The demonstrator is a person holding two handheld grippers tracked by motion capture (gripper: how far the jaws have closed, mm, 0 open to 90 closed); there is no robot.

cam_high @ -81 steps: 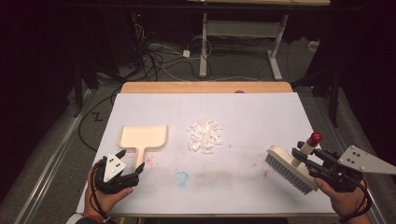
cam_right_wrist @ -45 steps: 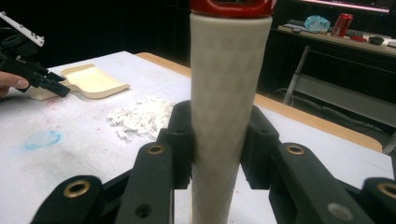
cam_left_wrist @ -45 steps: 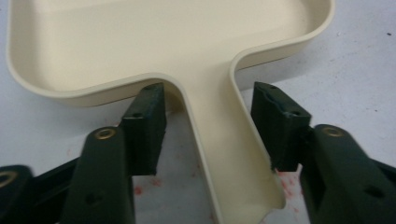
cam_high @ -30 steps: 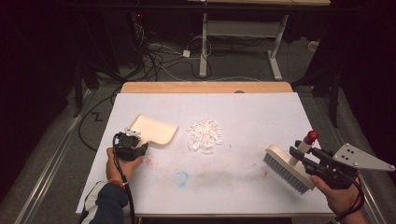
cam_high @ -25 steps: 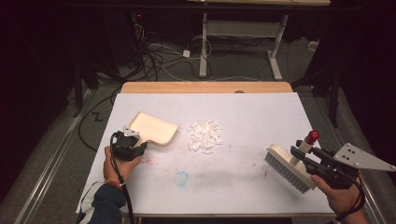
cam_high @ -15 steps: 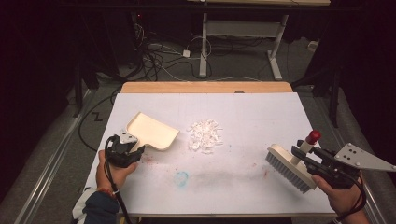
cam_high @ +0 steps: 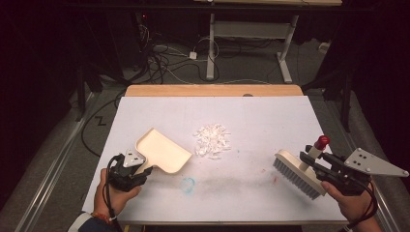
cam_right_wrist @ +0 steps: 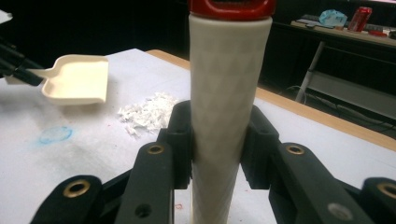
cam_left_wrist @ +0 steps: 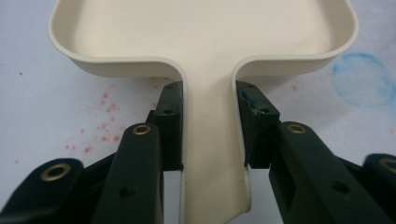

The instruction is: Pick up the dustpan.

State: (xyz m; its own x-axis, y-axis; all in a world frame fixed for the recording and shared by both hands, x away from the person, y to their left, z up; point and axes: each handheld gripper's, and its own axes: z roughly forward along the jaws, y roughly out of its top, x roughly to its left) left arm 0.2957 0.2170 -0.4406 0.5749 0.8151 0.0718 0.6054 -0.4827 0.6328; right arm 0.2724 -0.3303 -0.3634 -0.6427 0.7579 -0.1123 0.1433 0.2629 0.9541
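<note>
A cream dustpan (cam_high: 164,151) hangs tilted just above the white table, left of centre, its open lip toward a pile of white paper scraps (cam_high: 211,140). My left gripper (cam_high: 140,170) is shut on the dustpan's handle (cam_left_wrist: 212,140); both pads (cam_left_wrist: 170,121) press its sides. At the table's right edge, my right gripper (cam_high: 309,162) is shut on the cream, red-capped handle (cam_right_wrist: 227,93) of a brush (cam_high: 296,172), whose grey bristles face the pile. In the right gripper view the dustpan (cam_right_wrist: 77,78) and the scraps (cam_right_wrist: 147,113) lie far off to the left.
The white table (cam_high: 261,121) has a wooden strip along its far edge, a blue chalk ring (cam_high: 188,182) near the front and faint red specks. Cables and desk legs stand on the dark floor behind. A wide bare stretch separates pile and brush.
The left hand has lifted the dustpan and drawn it back toward the front left, swinging its mouth round toward the scraps. The right hand and brush have stayed put.
</note>
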